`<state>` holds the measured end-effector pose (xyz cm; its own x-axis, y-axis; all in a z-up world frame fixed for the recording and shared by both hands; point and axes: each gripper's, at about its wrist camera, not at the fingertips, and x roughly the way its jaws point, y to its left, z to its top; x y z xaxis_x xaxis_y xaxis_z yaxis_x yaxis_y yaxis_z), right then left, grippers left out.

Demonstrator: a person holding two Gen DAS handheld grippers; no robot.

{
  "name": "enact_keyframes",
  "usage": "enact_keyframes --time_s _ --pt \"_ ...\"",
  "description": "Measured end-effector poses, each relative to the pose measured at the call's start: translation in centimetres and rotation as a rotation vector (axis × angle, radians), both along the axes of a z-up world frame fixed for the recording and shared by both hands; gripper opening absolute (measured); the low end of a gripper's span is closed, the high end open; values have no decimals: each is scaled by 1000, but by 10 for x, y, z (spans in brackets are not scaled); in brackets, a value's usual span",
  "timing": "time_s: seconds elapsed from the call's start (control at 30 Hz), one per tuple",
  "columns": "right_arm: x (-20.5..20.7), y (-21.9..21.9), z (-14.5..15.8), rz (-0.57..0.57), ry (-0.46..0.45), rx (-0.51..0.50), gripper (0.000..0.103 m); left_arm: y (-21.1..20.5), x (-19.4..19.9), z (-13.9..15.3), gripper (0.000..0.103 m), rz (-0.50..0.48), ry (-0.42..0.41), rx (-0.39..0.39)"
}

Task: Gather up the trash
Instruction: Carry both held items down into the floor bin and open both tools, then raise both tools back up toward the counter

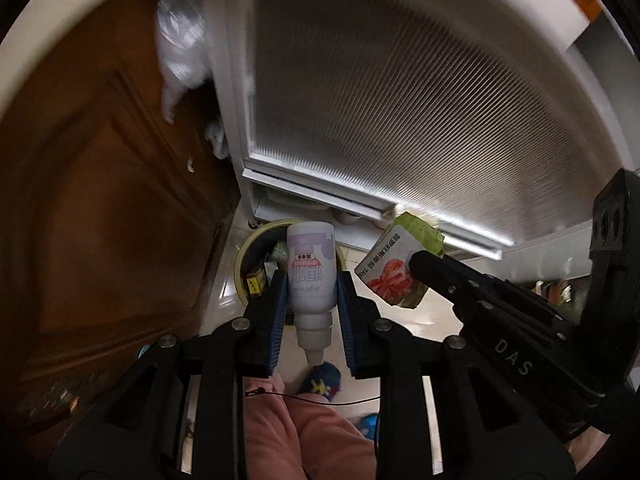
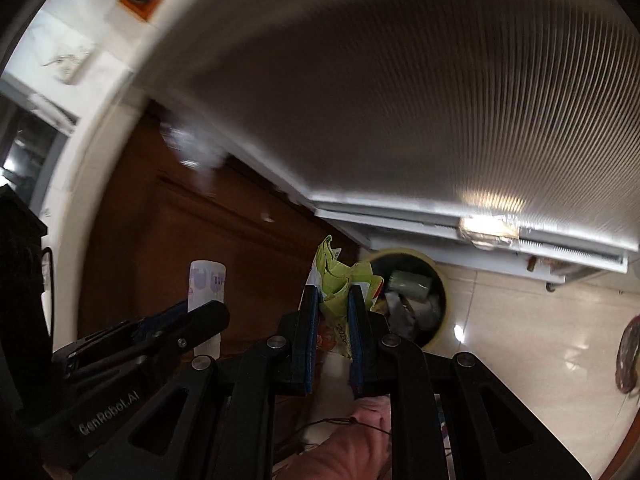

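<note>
My left gripper (image 1: 312, 286) is shut on a small white plastic bottle (image 1: 310, 276) with a purple and red label, cap toward the camera, held above a yellow-rimmed trash bin (image 1: 244, 260) on the floor. My right gripper (image 2: 333, 298) is shut on a crumpled green and white carton (image 2: 340, 280), held above and left of the same bin (image 2: 436, 276), which holds several pieces of trash. The carton (image 1: 390, 268) and right gripper (image 1: 416, 260) also show in the left wrist view; the bottle (image 2: 206, 280) and left gripper (image 2: 200, 312) show in the right wrist view.
A white cabinet with a ribbed translucent door (image 1: 400, 100) stands behind the bin. A brown wooden door (image 1: 100, 200) is to the left. The floor is glossy beige tile (image 2: 540, 340). My leg in pink trousers (image 1: 304, 432) and slippers are below.
</note>
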<state>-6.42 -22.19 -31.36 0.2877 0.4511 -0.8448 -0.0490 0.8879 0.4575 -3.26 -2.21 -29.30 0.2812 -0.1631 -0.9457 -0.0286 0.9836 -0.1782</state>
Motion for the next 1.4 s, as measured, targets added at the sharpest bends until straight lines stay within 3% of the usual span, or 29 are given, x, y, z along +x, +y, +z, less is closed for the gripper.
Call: enact_keyframes --time_s 0.3,0.5,0.53,0.57,0.6,0.67,0.7,1.07,1.13,1.2,1.4 --pt "27 6 -137 -12 98 -78 15 -3 33 -129 21 -41 63 -42" --pt "39 17 -204 14 199 -111 16 -1 41 -167 22 -78 90 -21" --pt "39 20 -212 15 214 -112 21 0 41 -171 22 -88 95 -5" --pt "40 21 -219 16 224 -118 24 0 40 -173 27 -93 99 6" --pt "41 23 -224 17 229 -123 29 1 40 -176 39 -97 107 18" --pt "42 25 -227 17 228 -123 31 4 40 -181 59 -90 113 29" --pt "42 25 -227 16 225 -129 32 5 40 -181 62 -84 109 35" --pt "42 10 -166 26 159 -158 33 1 34 -132 66 -76 68 72" --pt "42 7 -155 24 150 -165 34 -1 33 -122 70 -84 62 82" --pt "41 4 -145 16 148 -173 35 -4 32 -112 80 -89 58 93" --pt "34 -6 -119 -2 154 -191 36 -5 26 -85 81 -83 64 115"
